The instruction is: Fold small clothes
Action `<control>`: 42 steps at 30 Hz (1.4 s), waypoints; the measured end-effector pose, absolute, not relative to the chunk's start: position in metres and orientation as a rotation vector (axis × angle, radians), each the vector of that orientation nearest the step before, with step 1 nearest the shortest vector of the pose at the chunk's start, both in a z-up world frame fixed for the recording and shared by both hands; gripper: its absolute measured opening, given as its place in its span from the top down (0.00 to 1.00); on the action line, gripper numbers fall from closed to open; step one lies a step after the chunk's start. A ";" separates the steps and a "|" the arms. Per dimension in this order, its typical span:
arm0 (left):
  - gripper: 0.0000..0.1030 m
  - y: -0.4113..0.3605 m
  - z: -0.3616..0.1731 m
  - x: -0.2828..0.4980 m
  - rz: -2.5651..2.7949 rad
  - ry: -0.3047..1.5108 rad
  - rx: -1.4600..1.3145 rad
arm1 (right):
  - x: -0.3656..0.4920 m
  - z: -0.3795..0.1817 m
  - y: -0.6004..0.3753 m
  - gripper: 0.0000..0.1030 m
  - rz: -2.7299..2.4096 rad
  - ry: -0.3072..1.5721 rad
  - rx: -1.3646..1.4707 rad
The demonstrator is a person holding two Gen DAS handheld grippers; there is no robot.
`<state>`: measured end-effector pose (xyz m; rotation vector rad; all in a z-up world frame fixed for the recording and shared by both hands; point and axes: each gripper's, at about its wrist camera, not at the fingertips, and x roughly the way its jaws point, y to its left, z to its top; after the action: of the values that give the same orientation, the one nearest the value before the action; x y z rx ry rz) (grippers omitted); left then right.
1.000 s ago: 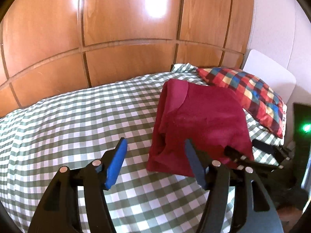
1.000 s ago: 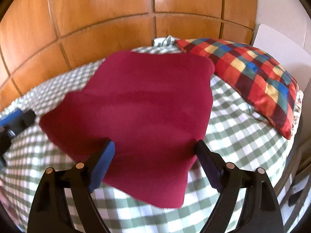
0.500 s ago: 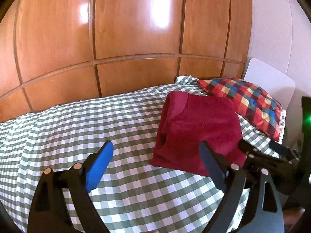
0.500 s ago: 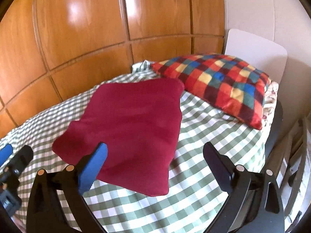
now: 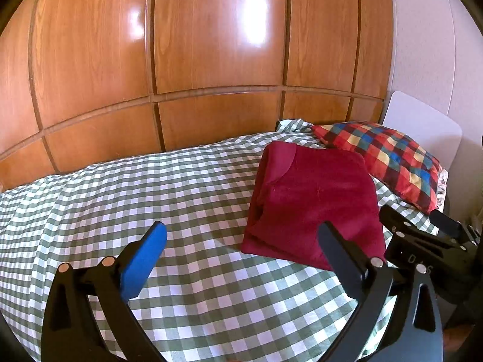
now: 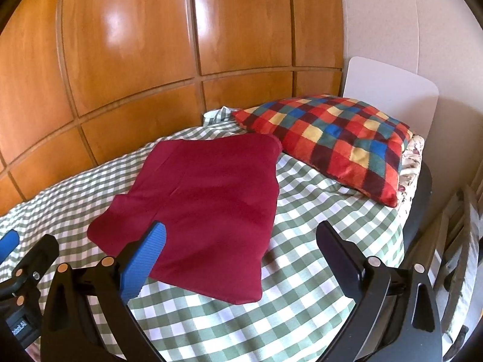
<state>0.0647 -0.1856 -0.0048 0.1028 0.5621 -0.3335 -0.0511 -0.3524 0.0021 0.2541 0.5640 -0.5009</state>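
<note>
Both grippers have pulled back and risen over the last second: a second ago the right gripper [image 6: 241, 241] hung low over the garment [image 6: 205, 199] with its tips close to the cloth, and the garment now looks smaller and farther off in both views. The left gripper [image 5: 241, 241] has backed off the same way, with more of the bedspread [image 5: 120, 199] showing beneath it. Each gripper's jaws are spread wide and hold nothing.

The garment, dark red, lies folded into a compact, roughly rectangular stack on the bedspread, toward the pillow end of the bed. From the left view its doubled layers show along the near-left edge, with a fold line running across the top. It looks flat and settled, and neither gripper touches it. Judging by that, this fold appears finished and the retreat reads as a release after the last tuck, so either the task is near its end or another item comes next; none is visible.

A checked pillow [image 6: 332, 138] sits just beyond the garment's far right corner, very close to it or touching. Behind are the wood panels [image 5: 211, 60] and a white board [image 6: 389, 90] at the bed head. A chair frame [image 6: 459, 241] stands off the right bed edge. Nothing lies between the grippers and the garment.
</note>
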 end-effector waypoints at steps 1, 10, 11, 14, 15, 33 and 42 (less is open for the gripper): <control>0.03 -0.186 -0.005 0.065 -0.330 0.560 0.103 | -0.052 0.002 -0.353 0.04 -0.504 0.563 0.255; 0.03 -0.184 -0.001 0.065 -0.336 0.560 0.103 | -0.052 0.000 -0.349 0.04 -0.494 0.574 0.254; 0.03 -0.185 -0.001 0.065 -0.335 0.557 0.104 | -0.052 0.000 -0.348 0.04 -0.494 0.573 0.255; 0.03 -0.185 0.000 0.066 -0.334 0.555 0.105 | -0.052 0.000 -0.349 0.04 -0.495 0.572 0.254; 0.03 -0.185 0.001 0.066 -0.333 0.554 0.105 | -0.052 0.000 -0.348 0.04 -0.498 0.569 0.254; 0.03 -0.187 0.006 0.064 -0.330 0.541 0.109 | -0.057 -0.003 -0.346 0.04 -0.505 0.568 0.255; 0.03 -0.188 0.008 0.061 -0.326 0.533 0.114 | -0.059 -0.003 -0.344 0.04 -0.507 0.566 0.258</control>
<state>0.0612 -0.1884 0.0082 0.1144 0.5332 -0.3260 -0.0593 -0.3435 -0.0028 0.2581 0.5658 -0.5072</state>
